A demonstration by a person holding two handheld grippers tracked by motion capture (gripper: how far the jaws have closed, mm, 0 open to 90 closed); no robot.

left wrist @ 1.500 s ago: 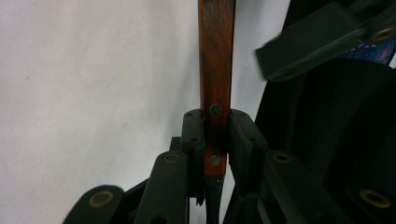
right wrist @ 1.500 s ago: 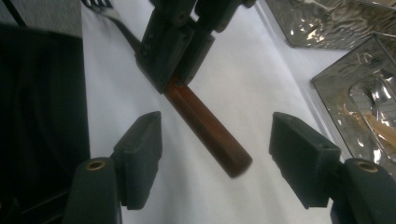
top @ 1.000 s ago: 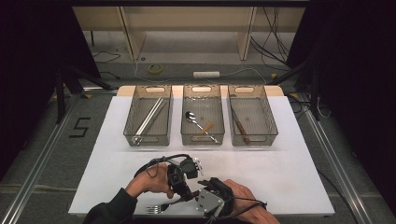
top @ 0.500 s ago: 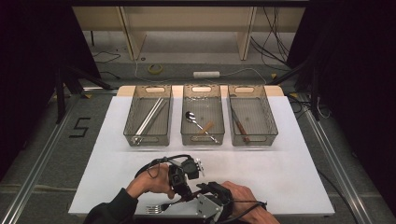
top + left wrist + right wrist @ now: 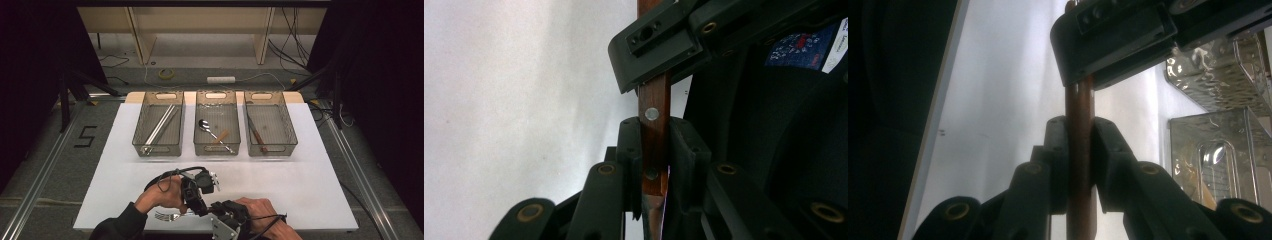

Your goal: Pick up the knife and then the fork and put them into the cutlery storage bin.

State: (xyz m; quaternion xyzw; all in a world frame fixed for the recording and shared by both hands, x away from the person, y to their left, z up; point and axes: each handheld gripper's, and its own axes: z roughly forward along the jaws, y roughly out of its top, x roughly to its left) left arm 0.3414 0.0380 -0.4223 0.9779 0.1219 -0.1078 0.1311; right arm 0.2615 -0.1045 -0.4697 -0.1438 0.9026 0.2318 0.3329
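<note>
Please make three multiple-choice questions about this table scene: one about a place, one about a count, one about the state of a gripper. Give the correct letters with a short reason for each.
1. Where does the spoon lie?
A. in the left bin
B. in the middle bin
C. on the white table

2. How many clear bins stand in the row at the far side of the table?
A. two
B. three
C. four

3. What is the left gripper doing?
A. it is shut on a wooden handle
B. it is wide open over a bin
C. it holds a cup

Answers:
1 B: the high view shows the spoon inside the middle bin.
2 B: three bins stand side by side there.
3 A: in the left gripper view both jaws press on the wooden handle, which has metal rivets.
</note>
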